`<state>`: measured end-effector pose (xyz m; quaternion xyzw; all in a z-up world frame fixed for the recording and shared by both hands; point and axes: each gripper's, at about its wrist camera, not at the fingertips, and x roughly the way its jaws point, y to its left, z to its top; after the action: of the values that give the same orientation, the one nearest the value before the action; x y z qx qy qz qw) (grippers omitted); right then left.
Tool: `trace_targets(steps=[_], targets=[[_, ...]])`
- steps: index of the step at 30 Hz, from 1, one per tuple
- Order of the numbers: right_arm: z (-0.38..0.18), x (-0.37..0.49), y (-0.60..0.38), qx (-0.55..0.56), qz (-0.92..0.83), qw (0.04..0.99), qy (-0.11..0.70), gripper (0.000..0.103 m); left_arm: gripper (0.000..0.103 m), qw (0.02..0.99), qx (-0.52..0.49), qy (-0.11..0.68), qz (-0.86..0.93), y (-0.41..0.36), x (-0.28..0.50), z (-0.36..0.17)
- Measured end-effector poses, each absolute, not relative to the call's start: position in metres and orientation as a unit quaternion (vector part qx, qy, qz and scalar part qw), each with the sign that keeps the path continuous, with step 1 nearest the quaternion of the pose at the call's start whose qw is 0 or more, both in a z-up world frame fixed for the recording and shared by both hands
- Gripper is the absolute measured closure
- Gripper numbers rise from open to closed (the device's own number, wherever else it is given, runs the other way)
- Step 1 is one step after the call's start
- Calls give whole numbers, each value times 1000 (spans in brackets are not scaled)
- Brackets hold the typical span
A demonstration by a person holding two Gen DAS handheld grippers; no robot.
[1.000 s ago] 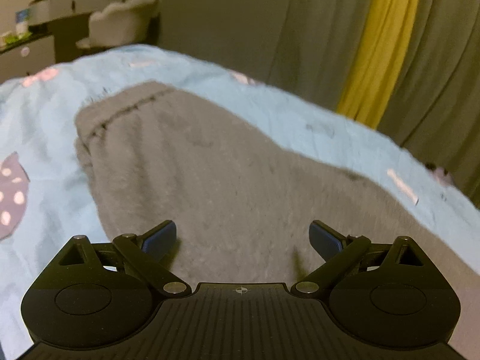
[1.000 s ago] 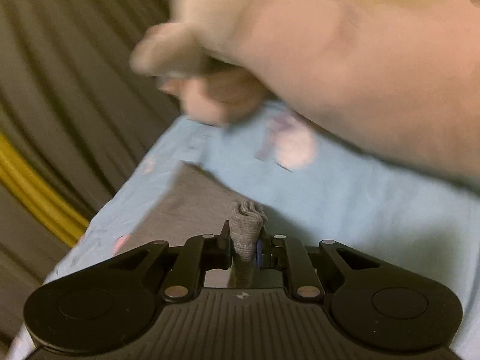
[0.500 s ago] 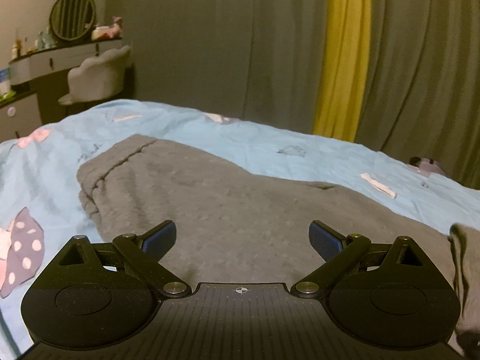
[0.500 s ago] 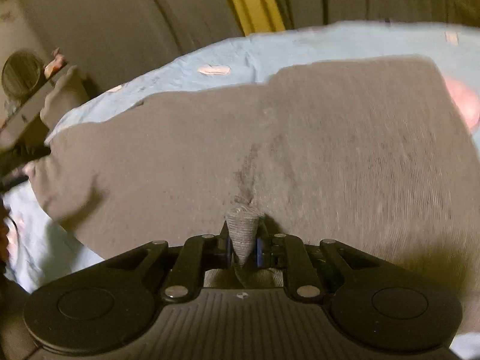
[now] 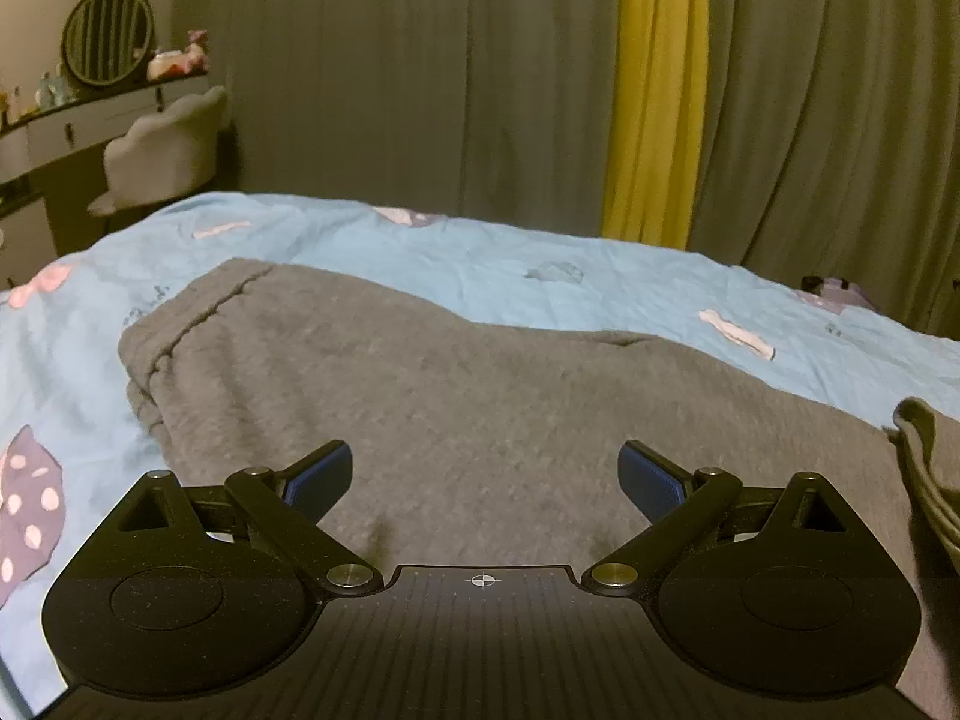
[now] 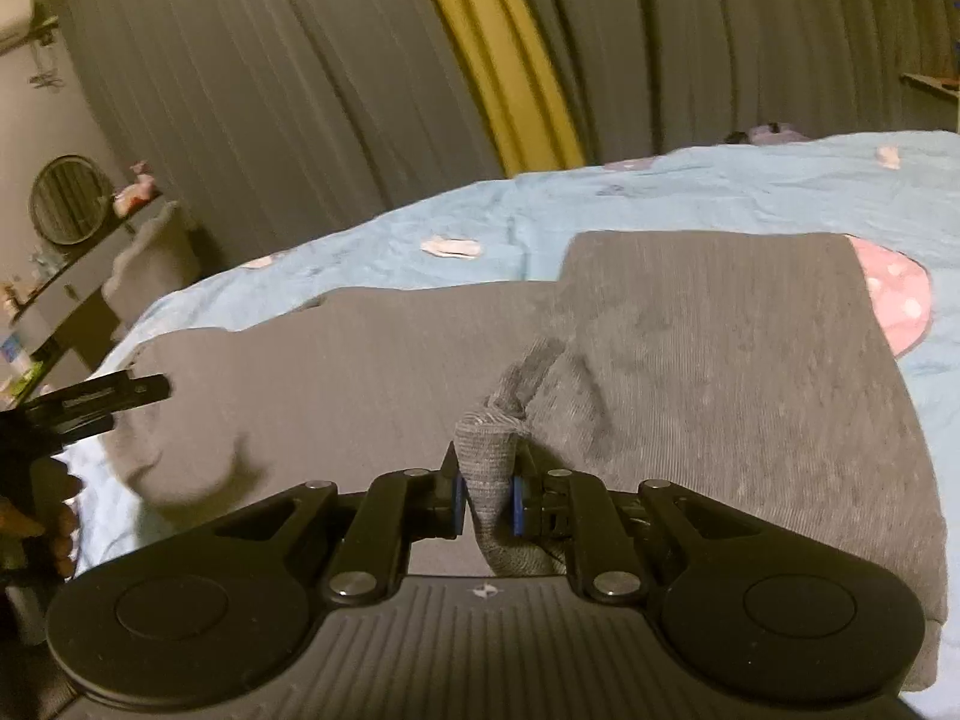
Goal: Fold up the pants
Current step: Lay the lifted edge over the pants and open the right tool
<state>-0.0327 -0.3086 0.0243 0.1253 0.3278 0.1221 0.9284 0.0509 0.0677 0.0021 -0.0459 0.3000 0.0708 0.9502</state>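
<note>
Grey pants (image 5: 456,396) lie spread on a light blue bed cover (image 5: 510,276). In the left wrist view my left gripper (image 5: 485,474) hovers just over the cloth, open, nothing between its blue pads. A lifted edge of the pants (image 5: 927,480) rises at the right border. In the right wrist view my right gripper (image 6: 486,495) is shut on a bunched fold of the pants (image 6: 489,468). The grey cloth (image 6: 720,360) lies doubled over in front of it. The other gripper (image 6: 90,402) and a hand show at the far left.
Grey and yellow curtains (image 5: 648,90) hang behind the bed. A dressing table with a round mirror (image 5: 108,36) and a pale chair (image 5: 162,156) stand at the back left. Pink and purple prints (image 6: 894,300) mark the bed cover.
My right gripper has swung across the bed with the pinched cloth, carrying it over the pants, and rolled. The left gripper's view has levelled out and it stays open over the cloth.
</note>
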Motion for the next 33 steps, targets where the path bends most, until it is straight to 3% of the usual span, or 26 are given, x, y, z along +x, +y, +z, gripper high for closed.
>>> trace_targets(steps=[6,8,9,12,13,16,18,22,31,33], targets=[[-3,-18,-295,109,151,888,420,87,4,948,-28,312,53,60,53,0],[-4,-19,-297,114,155,888,417,83,4,947,-21,317,45,56,54,-1],[0,-19,-300,126,161,886,417,73,4,946,-18,322,39,54,54,-1],[13,-27,-316,166,157,892,390,26,4,942,-19,334,6,45,54,2],[19,-33,-324,169,139,903,370,18,4,941,-22,337,-17,40,52,4],[32,-48,-348,148,62,933,321,6,4,932,-24,352,-87,14,52,10],[37,-53,-360,118,-16,949,291,5,3,915,-37,376,-142,-9,58,10],[38,-61,-386,175,-83,951,242,4,4,867,-82,437,-226,-59,82,-5],[8,-52,-429,277,-122,904,303,4,5,804,-114,520,-267,-123,136,-48],[3,-49,-433,286,-122,897,314,4,12,812,-111,513,-255,-130,140,-48]])
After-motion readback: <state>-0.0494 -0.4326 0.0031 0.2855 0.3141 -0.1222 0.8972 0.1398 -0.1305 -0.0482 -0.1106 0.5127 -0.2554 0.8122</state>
